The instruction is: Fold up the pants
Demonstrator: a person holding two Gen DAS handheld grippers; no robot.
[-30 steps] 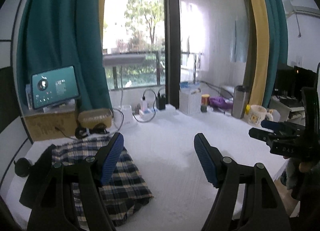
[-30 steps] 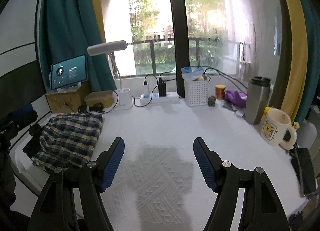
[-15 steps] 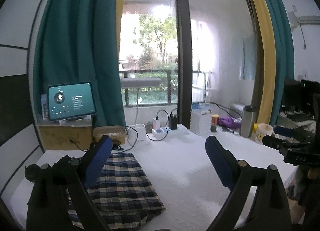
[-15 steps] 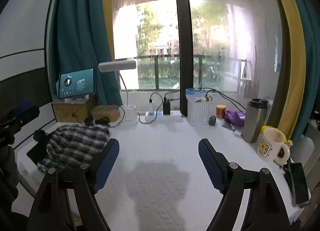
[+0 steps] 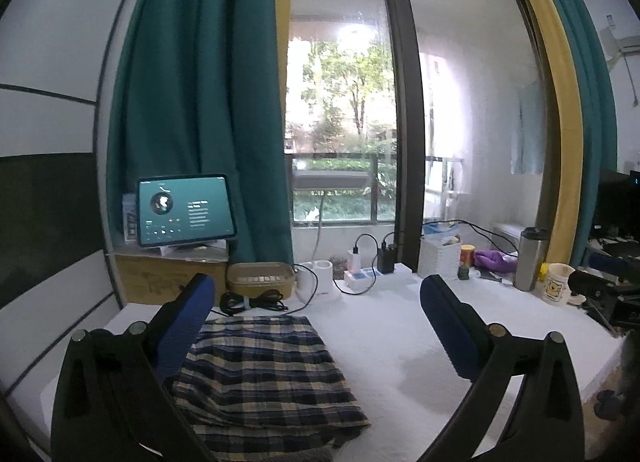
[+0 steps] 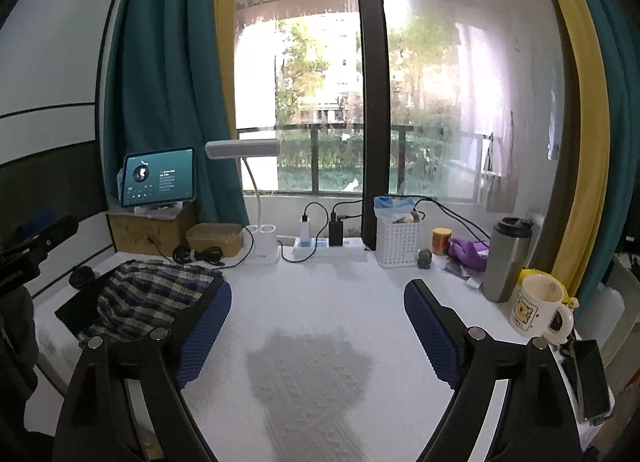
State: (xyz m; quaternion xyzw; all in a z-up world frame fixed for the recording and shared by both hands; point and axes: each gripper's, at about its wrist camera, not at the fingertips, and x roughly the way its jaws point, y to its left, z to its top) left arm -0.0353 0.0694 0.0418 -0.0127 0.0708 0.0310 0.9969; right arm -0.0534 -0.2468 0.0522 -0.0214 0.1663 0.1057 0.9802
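The plaid pants (image 5: pixel 264 382) lie folded in a flat bundle on the left part of the white table (image 5: pixel 392 346). My left gripper (image 5: pixel 316 326) hovers over the bundle's right edge, its jaws opening wide with nothing between them. In the right wrist view the pants (image 6: pixel 152 298) sit left of my right gripper (image 6: pixel 316 326). The right gripper's jaws are opening too and hold nothing, above bare table with a grey shadow (image 6: pixel 308 382). The right gripper's tip (image 5: pixel 600 286) shows at the right edge of the left wrist view.
Along the back stand a tablet (image 6: pixel 158 176) on a cardboard box, a desk lamp (image 6: pixel 244 150), a power strip (image 6: pixel 328 248), a white basket (image 6: pixel 398 242) and a steel tumbler (image 6: pixel 506 258). A bear mug (image 6: pixel 536 308) and a phone (image 6: pixel 590 380) lie at the right edge.
Both grippers have opened wider and lifted, their views tilting up toward the window. The pants stay put on the table.
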